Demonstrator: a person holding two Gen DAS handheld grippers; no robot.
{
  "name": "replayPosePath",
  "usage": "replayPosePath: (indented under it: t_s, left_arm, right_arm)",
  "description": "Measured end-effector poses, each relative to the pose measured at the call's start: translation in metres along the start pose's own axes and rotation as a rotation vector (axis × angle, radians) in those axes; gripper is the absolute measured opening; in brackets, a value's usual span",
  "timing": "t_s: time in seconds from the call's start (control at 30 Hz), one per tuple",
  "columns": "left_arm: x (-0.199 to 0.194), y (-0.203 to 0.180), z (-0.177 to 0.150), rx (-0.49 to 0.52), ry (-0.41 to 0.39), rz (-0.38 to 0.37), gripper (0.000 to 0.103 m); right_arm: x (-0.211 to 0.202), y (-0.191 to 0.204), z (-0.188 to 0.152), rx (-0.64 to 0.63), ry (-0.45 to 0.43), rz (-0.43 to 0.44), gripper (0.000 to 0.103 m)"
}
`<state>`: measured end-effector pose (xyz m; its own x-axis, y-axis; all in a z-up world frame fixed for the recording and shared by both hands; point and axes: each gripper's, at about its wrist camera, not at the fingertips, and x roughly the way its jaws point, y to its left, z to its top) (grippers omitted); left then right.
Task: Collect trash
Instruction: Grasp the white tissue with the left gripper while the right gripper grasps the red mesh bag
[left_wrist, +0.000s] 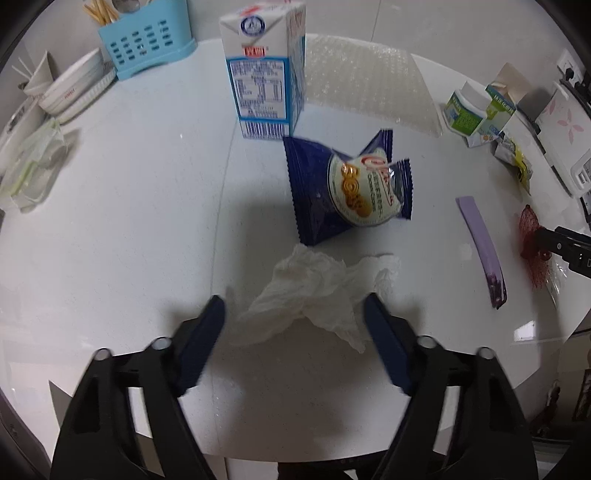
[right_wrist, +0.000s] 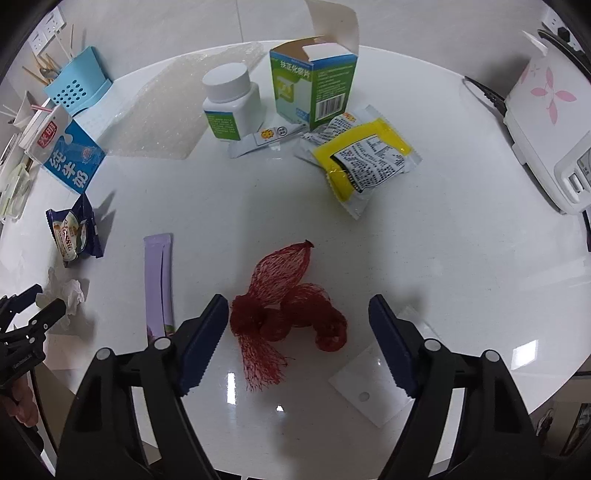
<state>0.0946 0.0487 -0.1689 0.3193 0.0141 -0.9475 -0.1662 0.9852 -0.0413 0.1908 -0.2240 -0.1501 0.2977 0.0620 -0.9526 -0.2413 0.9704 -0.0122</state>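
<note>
My left gripper (left_wrist: 295, 306) is open, its fingers on either side of a crumpled white tissue (left_wrist: 314, 291) on the white table. Beyond it lie a blue cookie wrapper (left_wrist: 343, 188) and an upright milk carton (left_wrist: 262, 70). My right gripper (right_wrist: 297, 306) is open around a red mesh net (right_wrist: 288, 306) lying on the table. A purple sachet (right_wrist: 159, 284) lies to its left, a yellow wrapper (right_wrist: 362, 158) beyond. The left gripper (right_wrist: 44, 304) shows at the right wrist view's left edge, beside the tissue (right_wrist: 70, 291).
A white pill bottle (right_wrist: 229, 99), a green open box (right_wrist: 314, 85), a bubble wrap sheet (right_wrist: 162, 114) and a small sachet (right_wrist: 266, 140) lie at the back. A blue utensil holder (left_wrist: 147, 40), stacked plates (left_wrist: 70, 88) and a white appliance (right_wrist: 546, 122) stand near the table's edge.
</note>
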Motion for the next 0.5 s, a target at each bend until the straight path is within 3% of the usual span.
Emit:
replayPosePath:
  t_s: [0.03,0.3,0.5]
  left_arm:
    - [0.001,-0.001,-0.001,-0.004,0.009,0.000,0.060]
    - [-0.005,-0.006,-0.003,-0.008,0.012,-0.019,0.022]
    - [-0.009,-0.006,-0.011,-0.031,0.007,-0.050,0.012]
  right_arm:
    - [0.001,0.002,0.000,-0.003,0.004,0.002,0.068]
    - [0.011,0.007,-0.002,-0.010,0.038,0.003,0.050]
    - [0.010,0.005,-0.005,-0.019,0.031,0.006,0.031]
